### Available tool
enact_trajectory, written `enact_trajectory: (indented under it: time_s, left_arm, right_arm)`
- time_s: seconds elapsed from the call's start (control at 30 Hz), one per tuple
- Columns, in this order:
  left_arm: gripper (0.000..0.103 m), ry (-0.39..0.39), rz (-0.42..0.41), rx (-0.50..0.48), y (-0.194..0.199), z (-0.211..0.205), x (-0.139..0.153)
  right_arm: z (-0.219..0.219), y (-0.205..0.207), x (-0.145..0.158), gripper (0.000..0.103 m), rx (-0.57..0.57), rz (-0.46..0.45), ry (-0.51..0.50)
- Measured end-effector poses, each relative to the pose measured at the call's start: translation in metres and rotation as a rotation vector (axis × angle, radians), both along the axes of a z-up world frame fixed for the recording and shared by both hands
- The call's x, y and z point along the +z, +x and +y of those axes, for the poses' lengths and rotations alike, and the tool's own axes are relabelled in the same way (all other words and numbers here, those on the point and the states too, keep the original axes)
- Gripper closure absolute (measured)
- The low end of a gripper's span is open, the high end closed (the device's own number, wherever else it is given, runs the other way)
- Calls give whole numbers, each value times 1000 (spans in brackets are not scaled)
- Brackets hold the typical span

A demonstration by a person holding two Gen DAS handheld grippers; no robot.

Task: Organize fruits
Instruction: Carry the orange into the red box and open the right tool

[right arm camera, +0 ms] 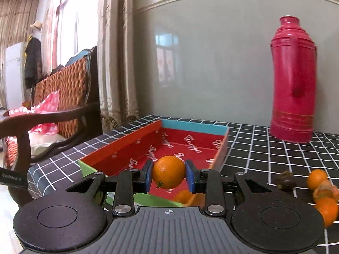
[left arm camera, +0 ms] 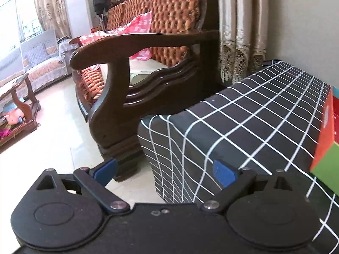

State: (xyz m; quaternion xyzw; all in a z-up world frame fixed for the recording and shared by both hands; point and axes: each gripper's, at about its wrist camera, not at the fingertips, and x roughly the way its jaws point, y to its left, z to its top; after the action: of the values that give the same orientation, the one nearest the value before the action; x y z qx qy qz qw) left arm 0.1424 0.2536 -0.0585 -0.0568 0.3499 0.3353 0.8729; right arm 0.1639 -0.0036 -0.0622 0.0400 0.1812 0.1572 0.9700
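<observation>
My right gripper (right arm camera: 168, 174) is shut on an orange (right arm camera: 168, 171) and holds it above the near end of a red box (right arm camera: 125, 148) with a blue far wall and a green near wall. Another orange (right arm camera: 184, 196) lies inside the box below it. More oranges (right arm camera: 316, 178) and a dark shrivelled fruit (right arm camera: 285, 180) lie on the table to the right of the box. My left gripper (left arm camera: 165, 172) is open and empty at the table's left corner. The box's corner (left arm camera: 324, 135) shows at the right edge of the left wrist view.
The table (right arm camera: 264, 152) has a black cloth with a white grid (left arm camera: 254, 116). A tall red thermos (right arm camera: 293, 80) stands at the back right by the wall. A wooden sofa (left arm camera: 135, 63) with orange cushions stands left of the table, curtains (left arm camera: 239, 31) behind it.
</observation>
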Motion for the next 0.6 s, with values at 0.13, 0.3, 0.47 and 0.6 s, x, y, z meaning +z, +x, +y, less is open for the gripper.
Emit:
enact_trajectory:
  time_s: [0.13, 0.3, 0.47, 0.6]
  left_arm:
    - [12, -2, 3, 2, 0, 4, -1]
    - [12, 1, 0, 0, 1, 4, -1]
    - [12, 0, 8, -5, 3, 0, -1]
    - [12, 1, 6, -15, 4, -6, 1]
  right_arm:
    - [11, 5, -5, 60, 19, 6, -19]
    - [11, -5, 0, 4, -20, -77, -4]
    - [8, -8, 2, 4, -38, -90, -3]
    - [-2, -11, 6, 0, -80, -95, 3]
